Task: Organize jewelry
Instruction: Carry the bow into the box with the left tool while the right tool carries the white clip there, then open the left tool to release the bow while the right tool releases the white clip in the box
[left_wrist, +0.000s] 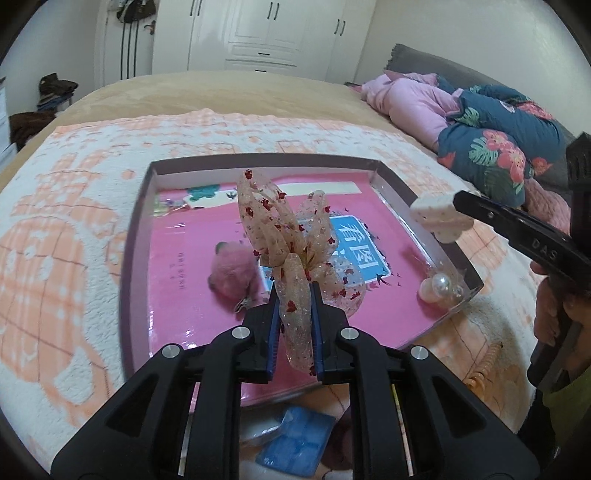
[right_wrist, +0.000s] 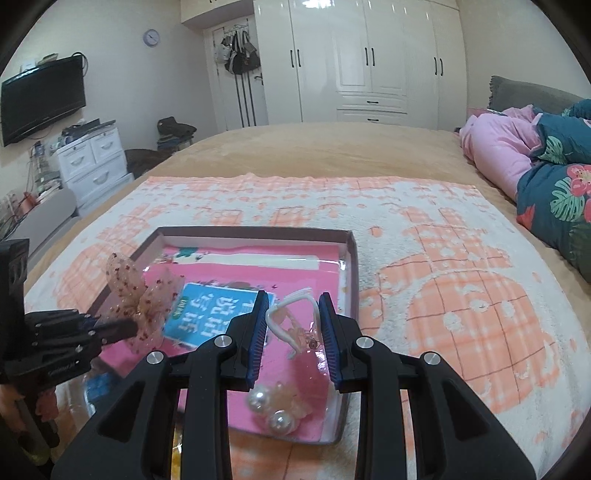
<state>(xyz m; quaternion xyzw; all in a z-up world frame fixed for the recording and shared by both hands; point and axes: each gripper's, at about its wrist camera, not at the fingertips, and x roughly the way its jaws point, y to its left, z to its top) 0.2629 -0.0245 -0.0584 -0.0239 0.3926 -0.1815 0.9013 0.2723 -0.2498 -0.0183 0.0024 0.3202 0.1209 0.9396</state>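
A shallow box (left_wrist: 136, 229) with a pink book inside lies on the bed; it also shows in the right wrist view (right_wrist: 352, 258). My left gripper (left_wrist: 295, 295) is shut on a sheer beige bow (left_wrist: 280, 229) with red flecks, held above the box; the bow also shows in the right wrist view (right_wrist: 144, 295). My right gripper (right_wrist: 293, 314) is shut on a white hair clip (right_wrist: 291, 328); the clip also shows in the left wrist view (left_wrist: 439, 216) over the box's right rim. A pink pompom (left_wrist: 231, 275) and a pearl ornament (left_wrist: 441, 286) lie in the box.
A white and orange blanket (right_wrist: 443, 295) covers the bed under the box. A blue packet (left_wrist: 295, 439) and an orange coil (left_wrist: 484, 369) lie near the front edge. Pink and floral bedding (left_wrist: 480, 122) is piled at the right. Wardrobes (right_wrist: 369, 59) stand behind.
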